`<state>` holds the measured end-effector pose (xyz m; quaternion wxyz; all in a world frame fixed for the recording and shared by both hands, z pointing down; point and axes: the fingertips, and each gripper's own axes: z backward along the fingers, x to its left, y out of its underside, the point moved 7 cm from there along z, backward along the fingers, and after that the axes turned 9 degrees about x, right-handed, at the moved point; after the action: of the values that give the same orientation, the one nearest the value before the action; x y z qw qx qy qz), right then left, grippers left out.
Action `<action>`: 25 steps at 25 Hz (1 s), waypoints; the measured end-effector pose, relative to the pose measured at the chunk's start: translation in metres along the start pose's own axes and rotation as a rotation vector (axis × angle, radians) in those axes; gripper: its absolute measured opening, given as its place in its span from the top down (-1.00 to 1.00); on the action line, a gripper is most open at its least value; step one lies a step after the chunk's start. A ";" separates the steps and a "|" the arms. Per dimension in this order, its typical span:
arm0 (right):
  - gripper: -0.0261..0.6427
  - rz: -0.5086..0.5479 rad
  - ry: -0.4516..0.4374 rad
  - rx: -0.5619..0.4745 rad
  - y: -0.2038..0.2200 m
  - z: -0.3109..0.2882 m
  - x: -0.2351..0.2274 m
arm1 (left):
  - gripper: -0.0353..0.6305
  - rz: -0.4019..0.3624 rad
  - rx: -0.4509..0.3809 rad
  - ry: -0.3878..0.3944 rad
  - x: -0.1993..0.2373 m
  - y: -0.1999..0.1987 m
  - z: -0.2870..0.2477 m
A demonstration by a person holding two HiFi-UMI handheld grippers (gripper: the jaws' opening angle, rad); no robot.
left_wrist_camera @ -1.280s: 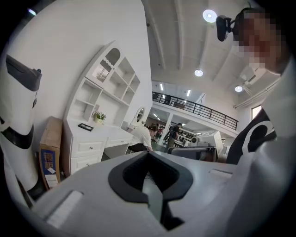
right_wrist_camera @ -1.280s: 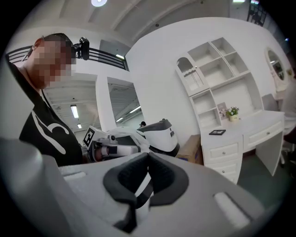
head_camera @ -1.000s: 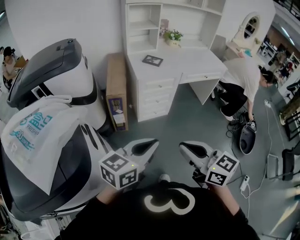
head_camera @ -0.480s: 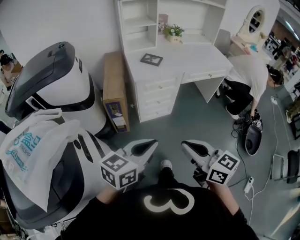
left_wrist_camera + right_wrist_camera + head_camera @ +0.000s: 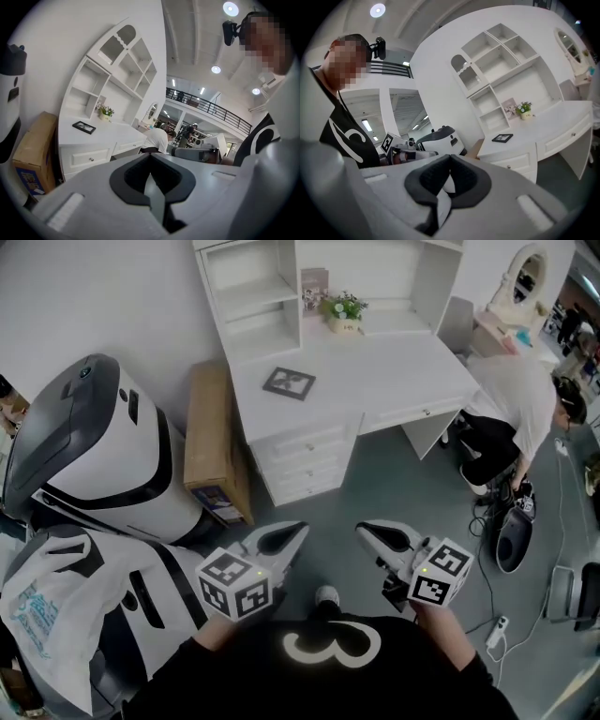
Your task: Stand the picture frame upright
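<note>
A dark picture frame [image 5: 289, 382] lies flat on the white desk [image 5: 394, 371], left of its middle. It also shows small in the left gripper view [image 5: 84, 127] and the right gripper view [image 5: 502, 138]. Both grippers are held low in front of the person's chest, over the grey floor and well short of the desk. My left gripper [image 5: 300, 527] is shut and holds nothing. My right gripper [image 5: 362, 530] is shut and empty too. In each gripper view the black pads meet with nothing between them.
A cardboard box [image 5: 214, 442] leans against the desk's left side. A large white and black machine [image 5: 94, 456] with a plastic bag [image 5: 52, 615] on it fills the left. A person [image 5: 511, 413] bends over at the desk's right end. A flower pot [image 5: 344, 311] stands on the desk.
The head view has swung: desk and frame sit lower and more to the left in view, and the machine has slid left. Both grippers stay shut in the same place.
</note>
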<state>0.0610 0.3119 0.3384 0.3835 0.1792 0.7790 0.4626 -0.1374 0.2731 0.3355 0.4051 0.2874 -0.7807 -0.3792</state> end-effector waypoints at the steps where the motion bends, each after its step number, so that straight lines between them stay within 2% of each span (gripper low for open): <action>1: 0.91 0.013 -0.002 0.008 -0.009 -0.001 -0.013 | 0.86 0.001 -0.004 -0.005 0.006 -0.010 -0.012; 7: 0.91 0.047 -0.038 0.037 -0.051 -0.005 -0.076 | 0.86 -0.019 -0.028 -0.014 0.023 -0.061 -0.066; 12: 0.91 0.081 -0.072 0.049 -0.071 -0.016 -0.103 | 0.86 0.019 -0.051 -0.024 0.041 -0.077 -0.084; 16: 0.91 0.111 -0.077 0.066 -0.084 -0.032 -0.121 | 0.86 0.013 -0.050 -0.056 0.062 -0.087 -0.092; 21: 0.91 0.137 -0.082 0.096 -0.102 -0.061 -0.151 | 0.86 0.022 -0.055 -0.072 0.099 -0.104 -0.112; 25: 0.91 0.126 -0.082 0.122 -0.118 -0.089 -0.187 | 0.86 0.072 -0.031 -0.104 0.144 -0.118 -0.138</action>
<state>0.1217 0.0814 0.3425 0.3736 0.2696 0.7767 0.4296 -0.0763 0.0504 0.3508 0.3820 0.2329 -0.8043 -0.3910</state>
